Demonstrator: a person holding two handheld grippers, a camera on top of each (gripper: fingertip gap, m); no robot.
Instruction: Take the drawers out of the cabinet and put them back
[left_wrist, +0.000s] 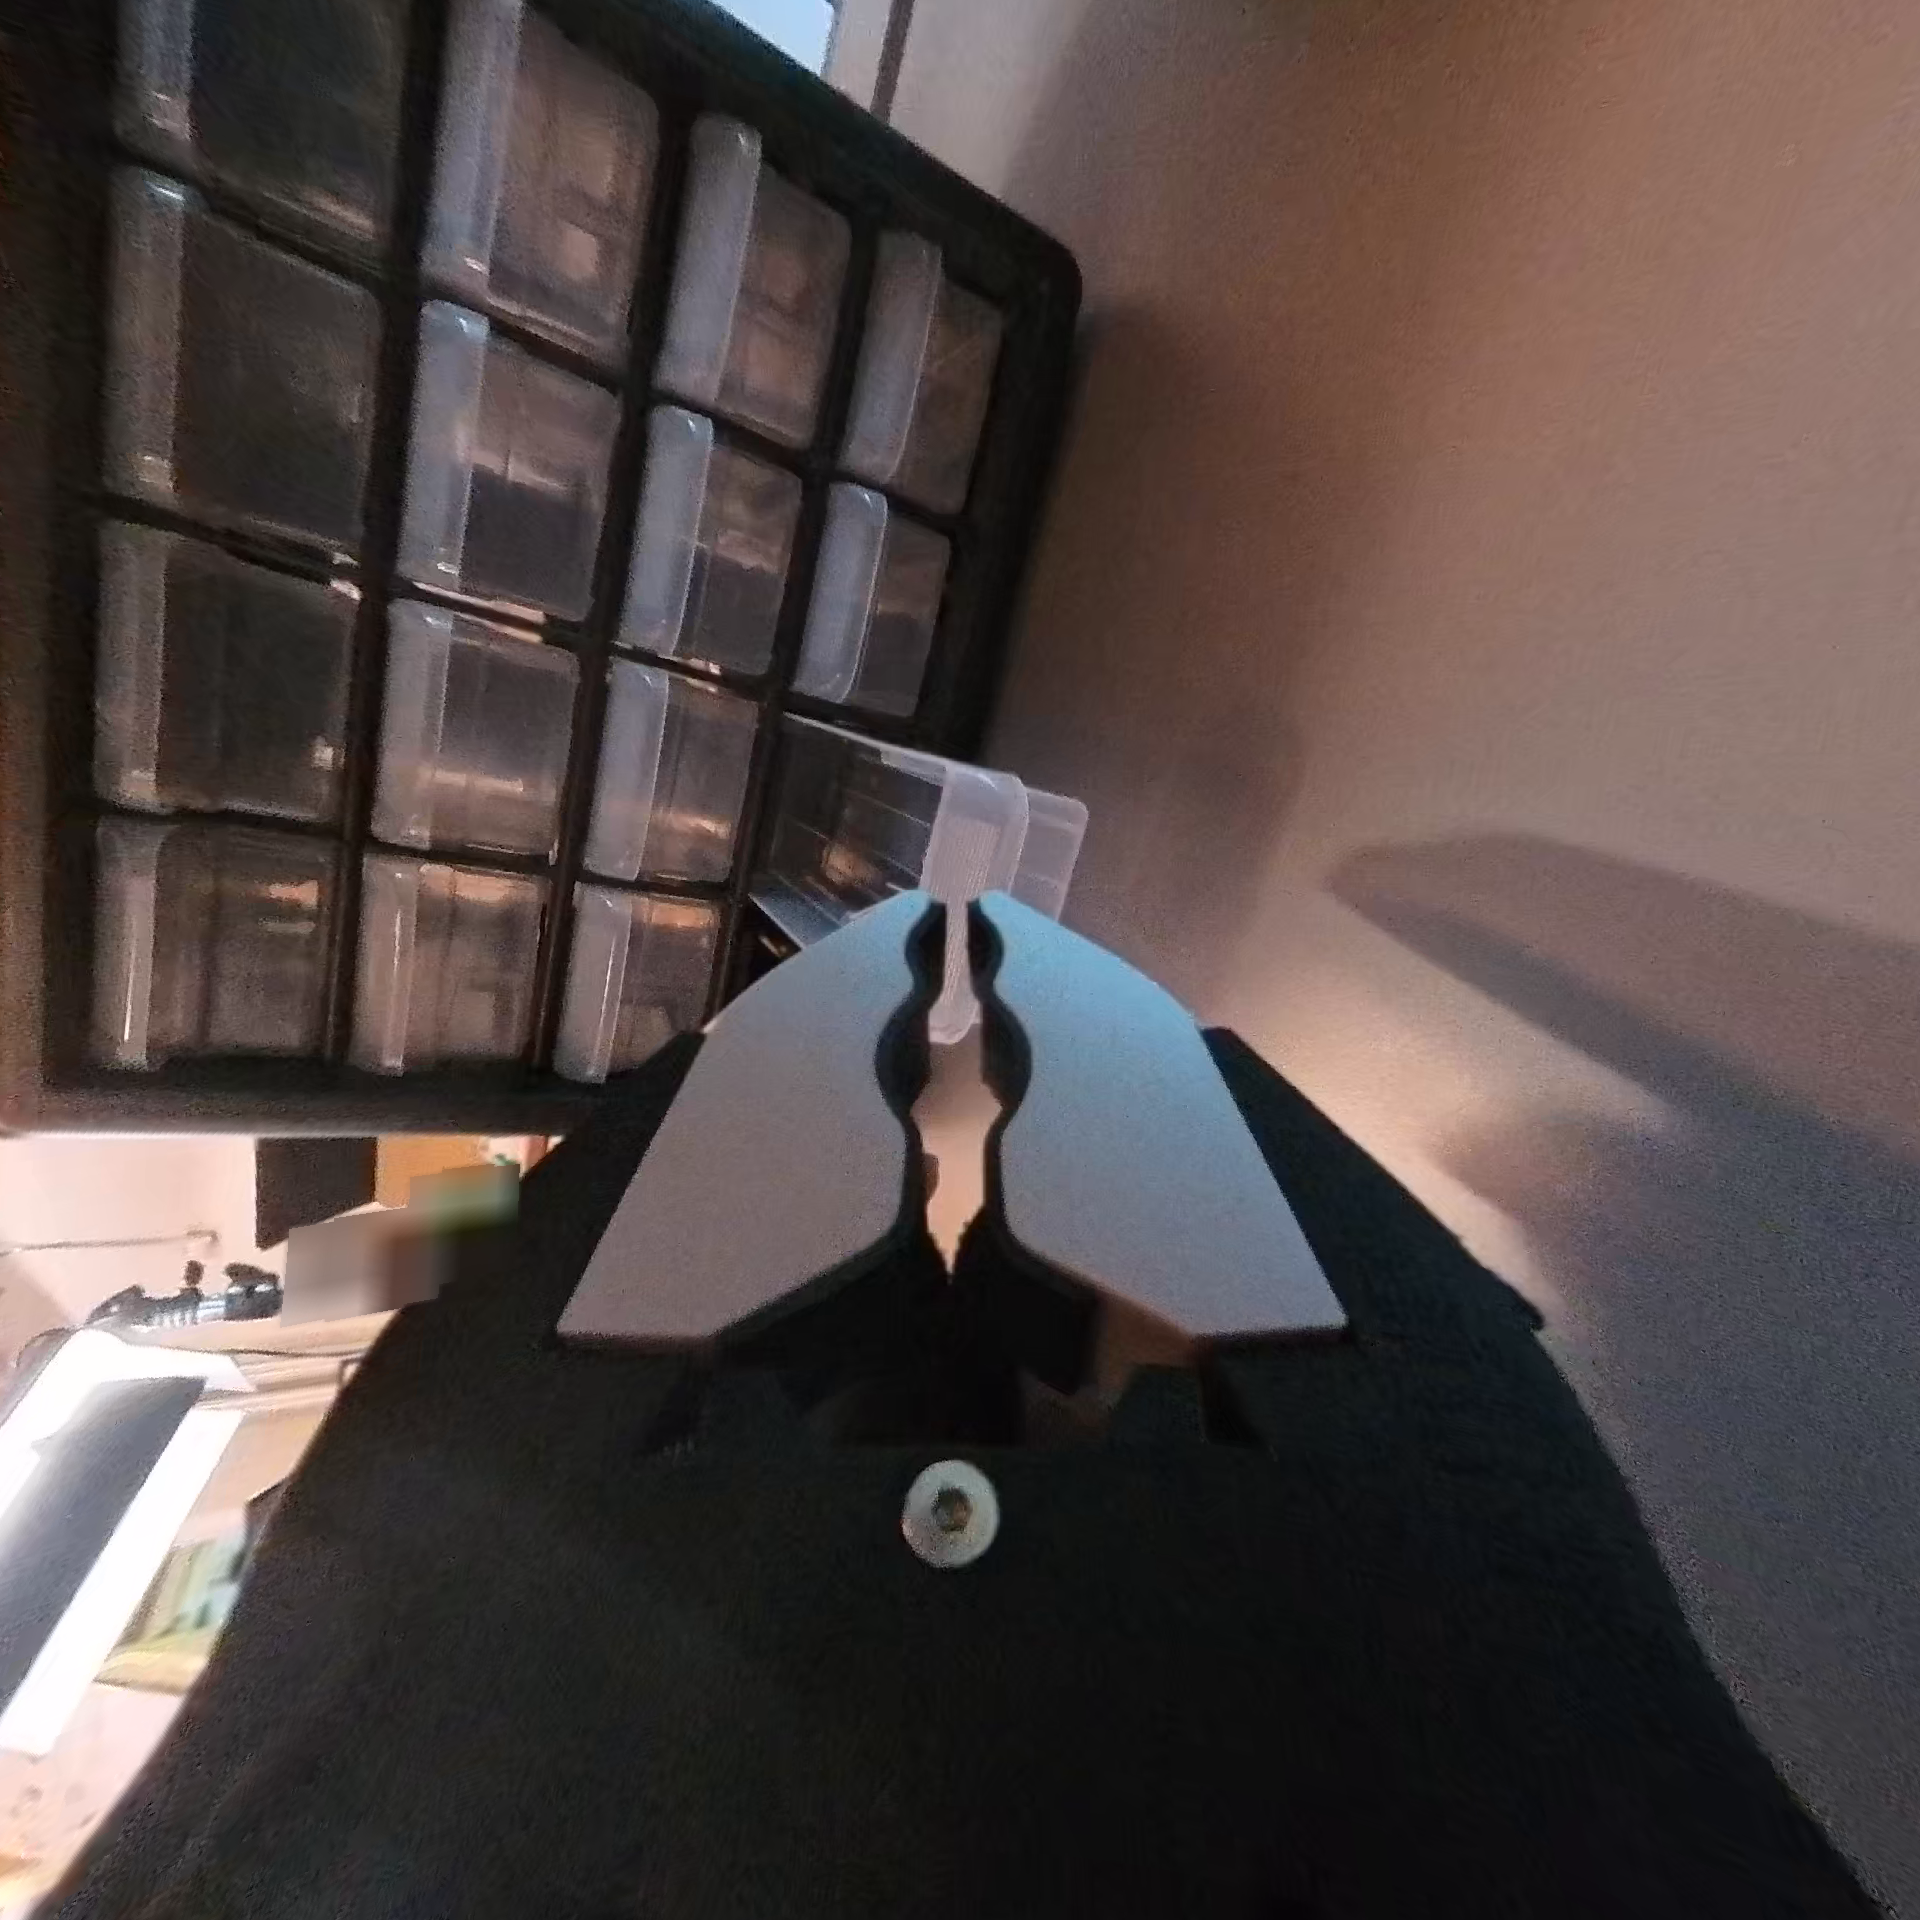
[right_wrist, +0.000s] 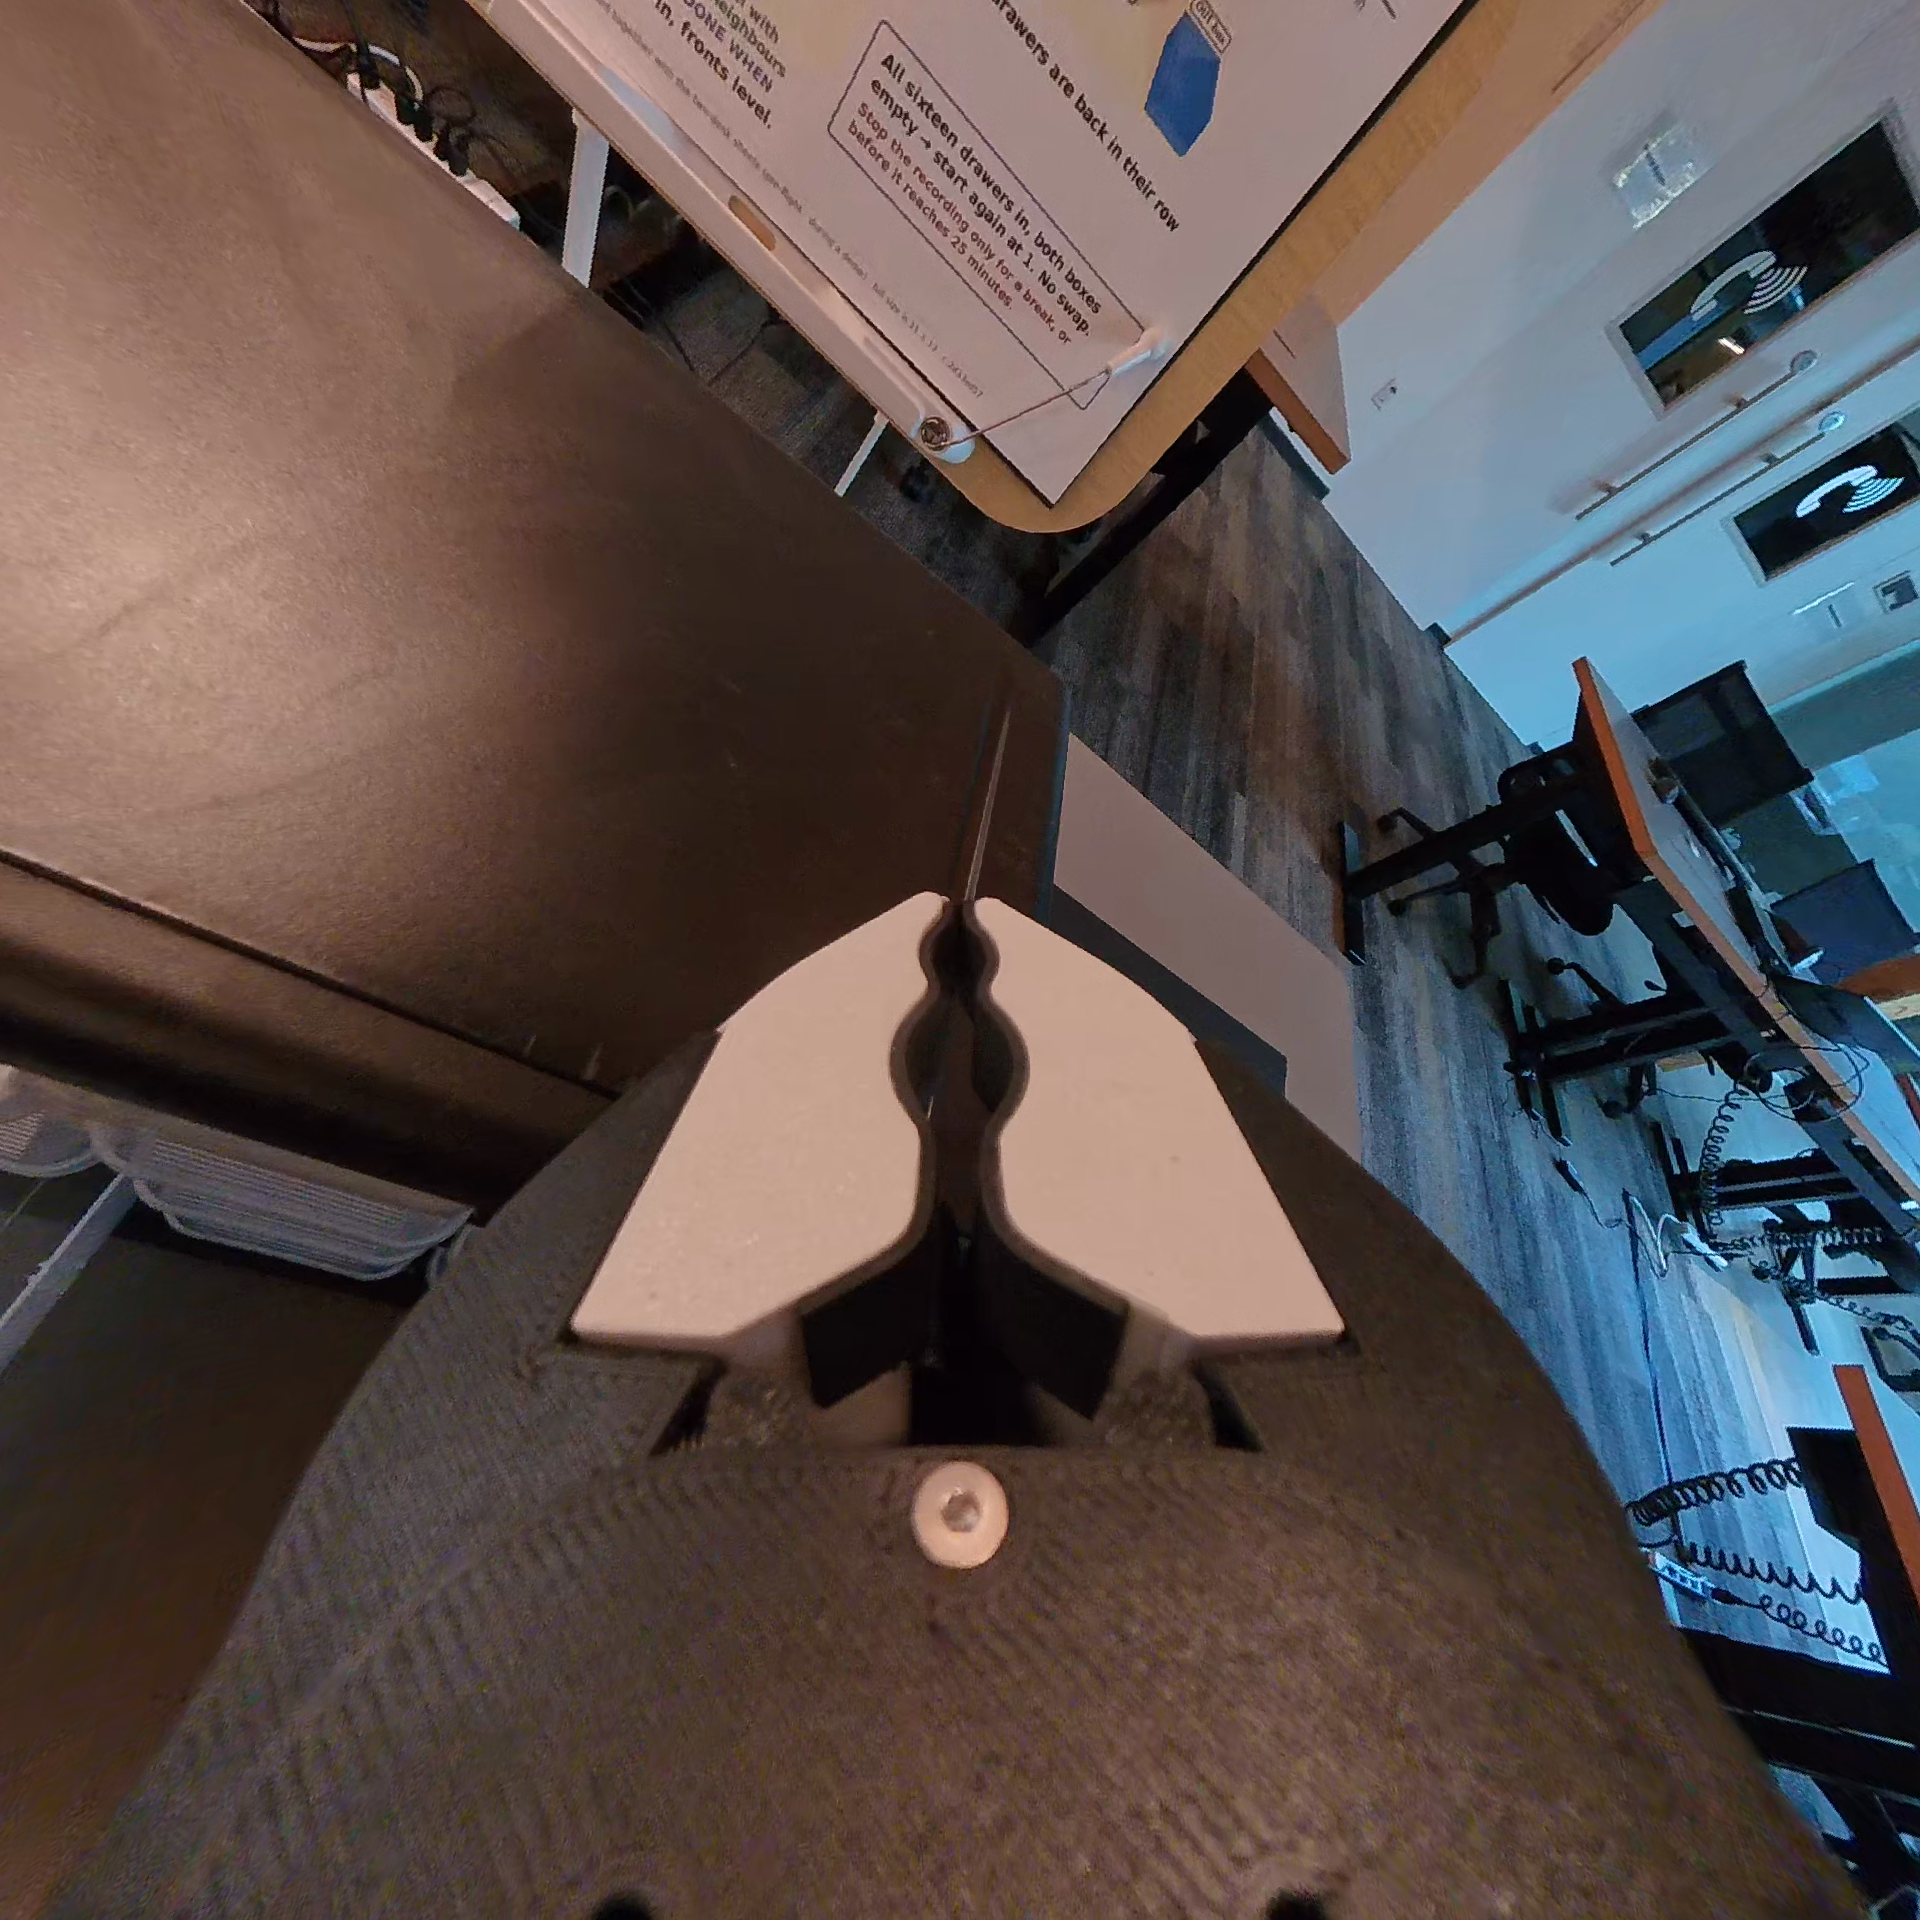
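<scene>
Left wrist view: left tool (left_wrist: 957, 914) pinches a clear drawer's (left_wrist: 935, 821) handle — right tool (right_wrist: 958, 914) pinches the cabinet's (right_wrist: 468, 623) thin edge.

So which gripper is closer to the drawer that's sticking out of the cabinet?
Left. The left gripper is shut on the handle of the pulled-out drawer. The right gripper grips a thin edge of the cabinet, with no drawer in its view.

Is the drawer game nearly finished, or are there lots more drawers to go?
Hard to say how far along. In hand: the left gripper is shut on the clear tab of one drawer that sticks partway out of the black cabinet. The other drawers in view sit flush in their slots. The right gripper pinches a thin black edge, apparently steadying the cabinet. This drawer isn't fully in or out yet.
</scene>
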